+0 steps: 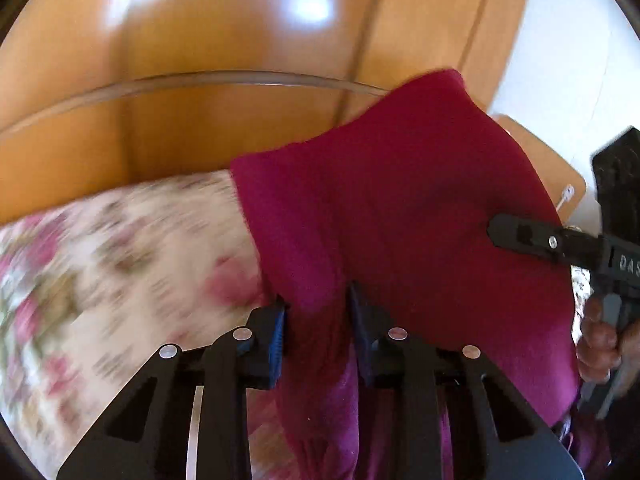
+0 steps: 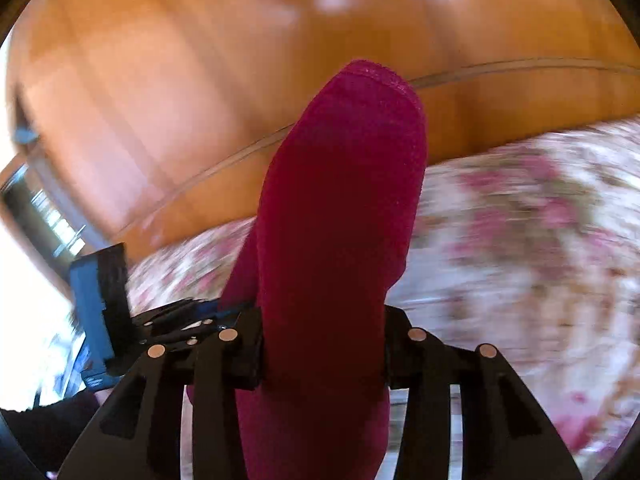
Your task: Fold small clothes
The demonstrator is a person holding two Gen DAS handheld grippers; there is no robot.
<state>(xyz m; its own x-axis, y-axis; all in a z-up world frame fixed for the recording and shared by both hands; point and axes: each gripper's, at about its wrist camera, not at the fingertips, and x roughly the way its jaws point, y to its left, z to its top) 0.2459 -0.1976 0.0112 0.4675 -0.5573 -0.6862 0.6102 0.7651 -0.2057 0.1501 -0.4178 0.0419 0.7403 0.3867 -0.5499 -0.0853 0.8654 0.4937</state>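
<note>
A magenta knitted garment (image 1: pixel 400 208) hangs in the air between my two grippers, above a floral bedspread (image 1: pixel 100 264). My left gripper (image 1: pixel 320 320) is shut on a bunched fold of it, blue pads (image 1: pixel 277 340) pressing the cloth. In the left wrist view my right gripper (image 1: pixel 496 232) reaches in from the right and its finger lies against the cloth's right side. In the right wrist view my right gripper (image 2: pixel 324 352) is shut on the garment (image 2: pixel 340 208), which stands up as a thick roll between the jaws. The left gripper (image 2: pixel 132 304) shows at the left there.
A glossy orange wooden headboard (image 1: pixel 240 40) stands behind the bed, also in the right wrist view (image 2: pixel 200 80). A white wall (image 1: pixel 560 40) and a wooden piece with a cable (image 1: pixel 568 192) lie at the right. A bright window area (image 2: pixel 24 280) is at the left.
</note>
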